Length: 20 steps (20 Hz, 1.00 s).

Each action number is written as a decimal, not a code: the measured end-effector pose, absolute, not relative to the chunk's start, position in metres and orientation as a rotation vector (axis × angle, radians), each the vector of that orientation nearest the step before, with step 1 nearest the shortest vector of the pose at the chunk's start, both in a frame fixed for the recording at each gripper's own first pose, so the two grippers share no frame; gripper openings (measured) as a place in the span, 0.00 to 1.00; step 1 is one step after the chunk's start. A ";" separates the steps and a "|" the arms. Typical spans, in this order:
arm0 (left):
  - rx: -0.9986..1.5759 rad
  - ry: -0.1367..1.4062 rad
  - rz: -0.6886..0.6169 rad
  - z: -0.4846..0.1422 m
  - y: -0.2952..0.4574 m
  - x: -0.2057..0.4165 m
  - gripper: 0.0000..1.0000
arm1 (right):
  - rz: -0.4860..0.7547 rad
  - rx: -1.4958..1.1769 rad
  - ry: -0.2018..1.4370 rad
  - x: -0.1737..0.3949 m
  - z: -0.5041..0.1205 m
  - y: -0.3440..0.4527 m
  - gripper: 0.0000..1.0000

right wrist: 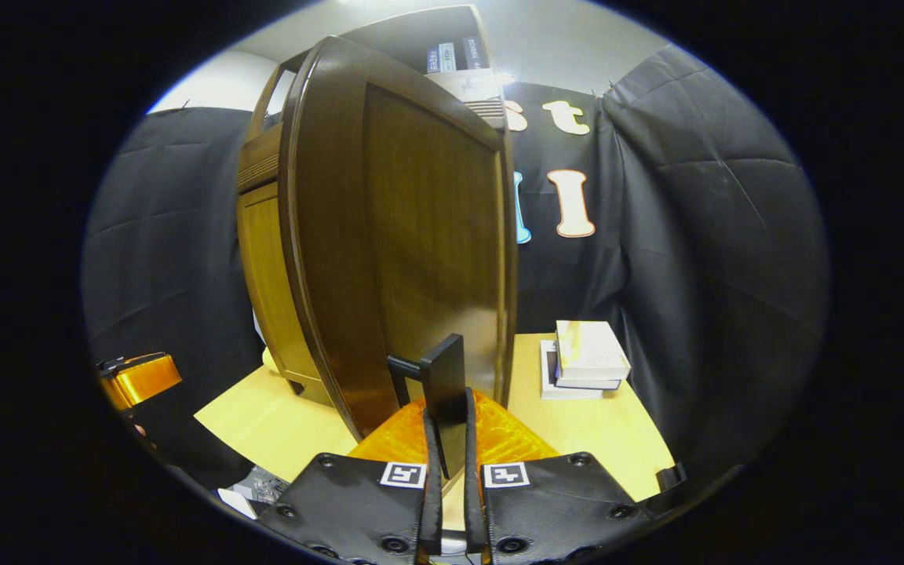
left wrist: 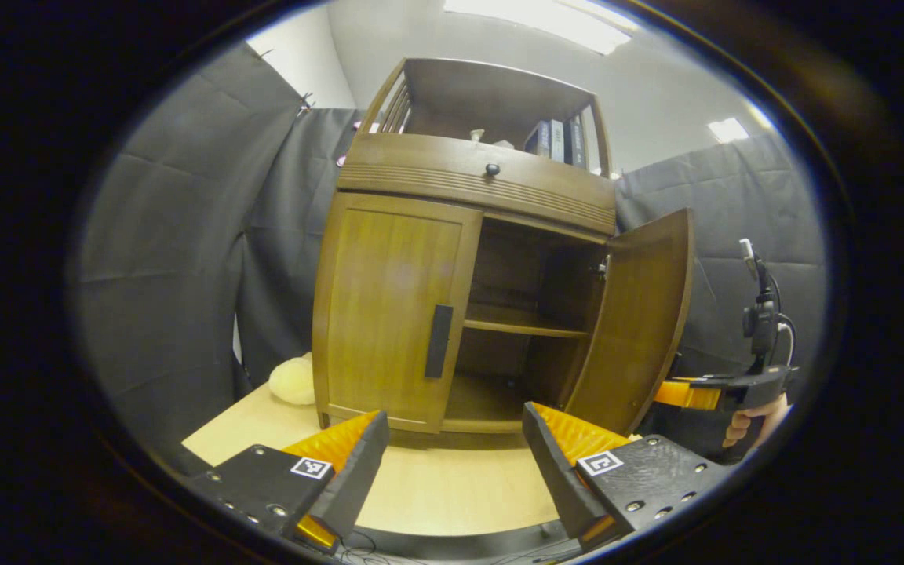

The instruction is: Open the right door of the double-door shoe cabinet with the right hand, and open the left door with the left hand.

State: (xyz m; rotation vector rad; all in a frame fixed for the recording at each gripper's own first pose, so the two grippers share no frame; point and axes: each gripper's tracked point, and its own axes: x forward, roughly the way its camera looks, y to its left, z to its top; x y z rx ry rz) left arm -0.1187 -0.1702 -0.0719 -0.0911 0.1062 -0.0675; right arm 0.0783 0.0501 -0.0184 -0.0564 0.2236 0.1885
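Wooden right door [left wrist: 640, 322] swung open, right claw [right wrist: 448, 424] clamped on its handle [right wrist: 440, 380]; left claw [left wrist: 452, 439] gapes empty.

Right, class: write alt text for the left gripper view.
A wooden cabinet stands on a table with its right door swung open and its left door shut. The open left gripper hovers before it, facing the left door's handle.

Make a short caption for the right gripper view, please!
Right tool clamped on the handle of the open right door.
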 end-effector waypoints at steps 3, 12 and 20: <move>-0.075 0.120 -0.052 -0.077 -0.189 -0.135 1.00 | 0.205 -0.037 0.210 0.080 -0.017 0.039 0.10; -0.052 0.120 -0.009 -0.073 -0.237 -0.151 1.00 | 0.250 0.053 0.227 0.080 -0.019 0.027 0.11; -0.054 0.130 -0.022 -0.073 -0.251 -0.138 1.00 | 0.246 0.042 0.230 0.076 -0.021 0.022 0.15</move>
